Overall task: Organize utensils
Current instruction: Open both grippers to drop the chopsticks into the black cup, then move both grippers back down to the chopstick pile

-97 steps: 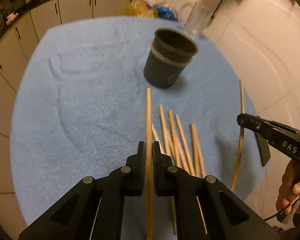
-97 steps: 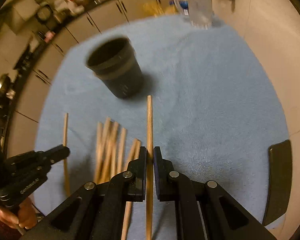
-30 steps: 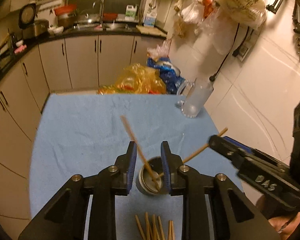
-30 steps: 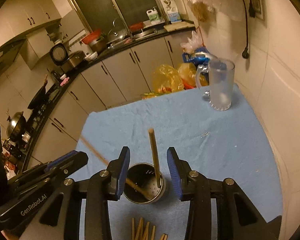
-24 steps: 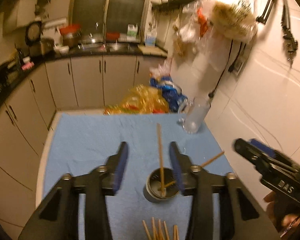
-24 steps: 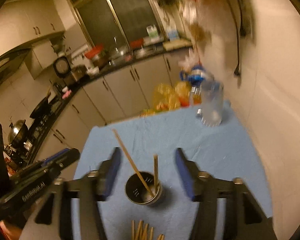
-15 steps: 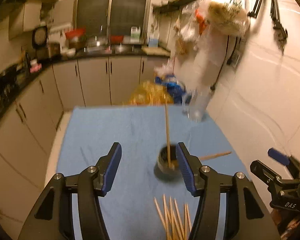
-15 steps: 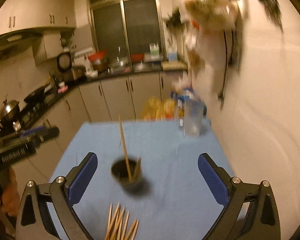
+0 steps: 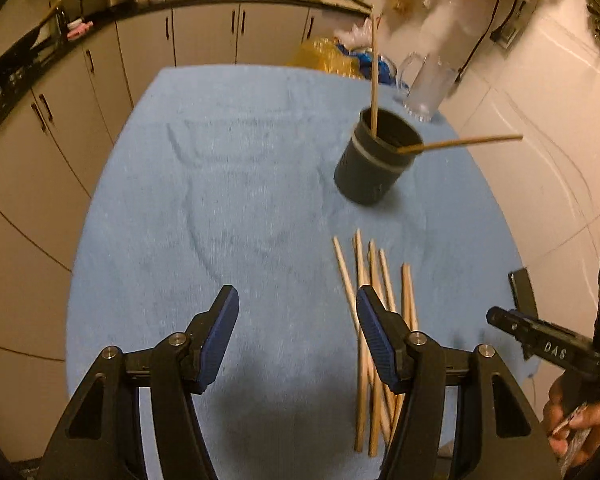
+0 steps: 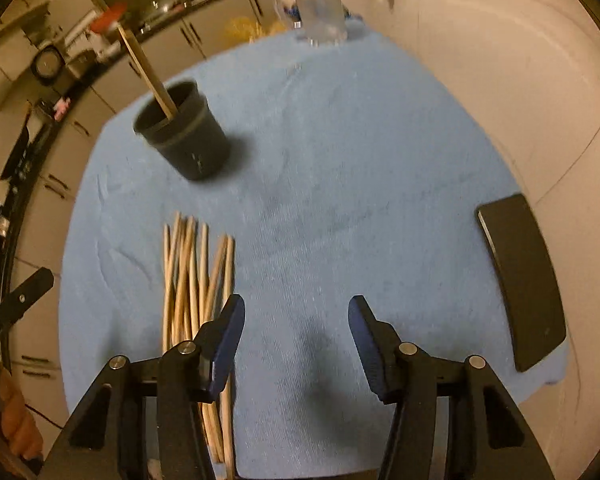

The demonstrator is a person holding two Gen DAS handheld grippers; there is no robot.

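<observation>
A dark cup (image 9: 374,162) stands on the blue towel (image 9: 220,184) with two wooden chopsticks (image 9: 374,76) leaning in it. It also shows in the right wrist view (image 10: 184,138) with one chopstick (image 10: 146,68) visible. Several loose chopsticks (image 9: 374,320) lie on the towel below the cup, under my left gripper's right finger; they show in the right wrist view (image 10: 194,280) beside my right gripper's left finger. My left gripper (image 9: 294,334) is open and empty above the towel. My right gripper (image 10: 296,342) is open and empty.
A clear glass mug (image 9: 426,86) stands at the far right corner of the towel. A black flat object (image 10: 524,280) lies at the towel's right edge. Kitchen cabinets (image 9: 204,36) run behind and to the left. A wall is on the right.
Both grippers let go of their chopsticks into the cup, opened wide and pulled back and down toward the loose chopsticks near the table's front.
</observation>
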